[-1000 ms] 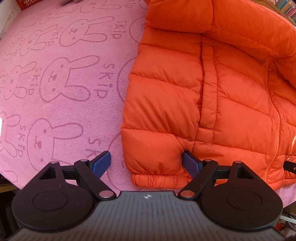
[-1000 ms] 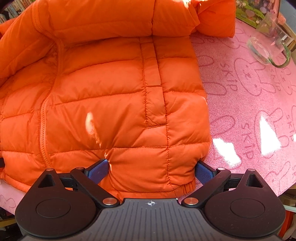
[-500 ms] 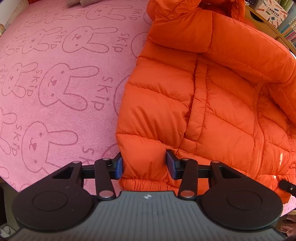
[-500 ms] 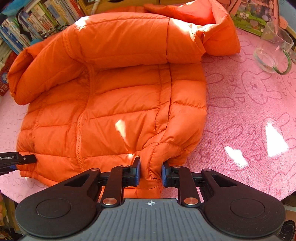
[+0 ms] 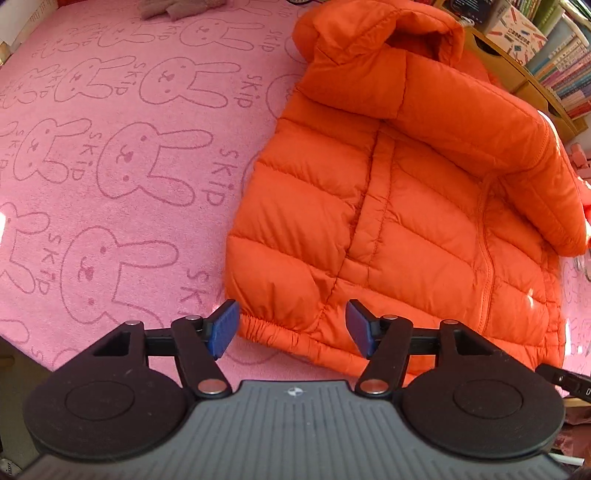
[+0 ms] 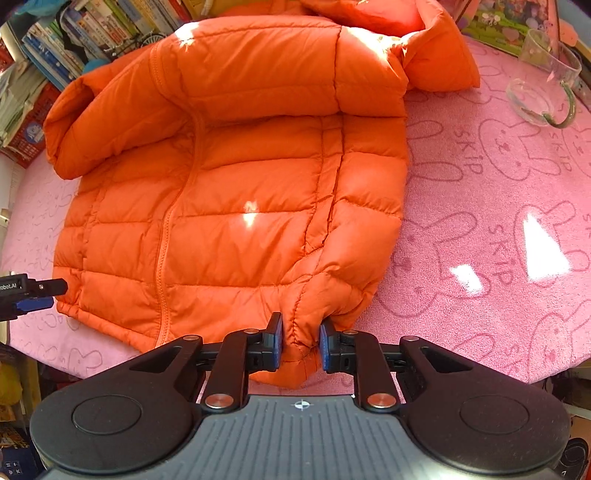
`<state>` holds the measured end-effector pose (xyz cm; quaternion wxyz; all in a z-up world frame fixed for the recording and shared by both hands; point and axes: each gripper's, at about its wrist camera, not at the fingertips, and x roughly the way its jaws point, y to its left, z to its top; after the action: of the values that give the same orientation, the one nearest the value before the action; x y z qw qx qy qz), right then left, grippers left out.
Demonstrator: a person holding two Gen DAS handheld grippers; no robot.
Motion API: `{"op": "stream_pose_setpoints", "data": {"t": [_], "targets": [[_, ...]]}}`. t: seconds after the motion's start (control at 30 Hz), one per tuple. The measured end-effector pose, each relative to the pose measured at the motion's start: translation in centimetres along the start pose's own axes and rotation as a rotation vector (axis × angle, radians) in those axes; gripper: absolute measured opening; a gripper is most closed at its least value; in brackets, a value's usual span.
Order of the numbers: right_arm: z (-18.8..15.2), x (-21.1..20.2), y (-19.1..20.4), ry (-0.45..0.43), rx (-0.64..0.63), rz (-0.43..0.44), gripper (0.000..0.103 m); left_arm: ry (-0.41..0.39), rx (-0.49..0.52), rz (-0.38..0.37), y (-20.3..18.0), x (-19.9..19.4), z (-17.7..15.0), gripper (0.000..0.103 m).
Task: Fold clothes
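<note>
An orange hooded puffer jacket lies flat on the pink rabbit-print cloth, sleeves folded across its chest and hood at the far end. My left gripper is open, its blue pads on either side of the hem's left corner and not pressing it. In the right wrist view the same jacket fills the middle. My right gripper is shut on the bunched hem at the jacket's right corner. The left gripper's tip shows at that view's left edge, beside the hem.
A glass mug stands on the cloth at the far right. Bookshelves line the far side behind the jacket. A grey cloth lies at the far edge. The table's near edge runs just ahead of both grippers.
Half a second ago both grippers were shut on the hem. The left one has since opened and let go; the right one stays shut and both views have drawn back.
</note>
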<state>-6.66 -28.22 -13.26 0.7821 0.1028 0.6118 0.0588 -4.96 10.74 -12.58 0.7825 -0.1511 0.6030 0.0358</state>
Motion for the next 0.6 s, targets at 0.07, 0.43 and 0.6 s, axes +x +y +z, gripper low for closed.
{"op": "stream_pose_setpoints", "data": {"t": [0.07, 0.43, 0.6], "targets": [[0.0, 0.1, 0.3, -0.015, -0.013, -0.017, 0.028, 0.007, 0.006, 0.025, 0.2, 1.2, 1.6, 0.071], [-0.3, 1.5, 1.4, -0.090, -0.043, -0.132, 0.069, 0.112, 0.120, 0.118, -1.9, 6.0, 3.7, 0.102], [0.1, 2.7, 1.7, -0.070, -0.044, -0.172, 0.078, 0.133, 0.137, 0.140, -2.3, 6.5, 4.1, 0.103]]}}
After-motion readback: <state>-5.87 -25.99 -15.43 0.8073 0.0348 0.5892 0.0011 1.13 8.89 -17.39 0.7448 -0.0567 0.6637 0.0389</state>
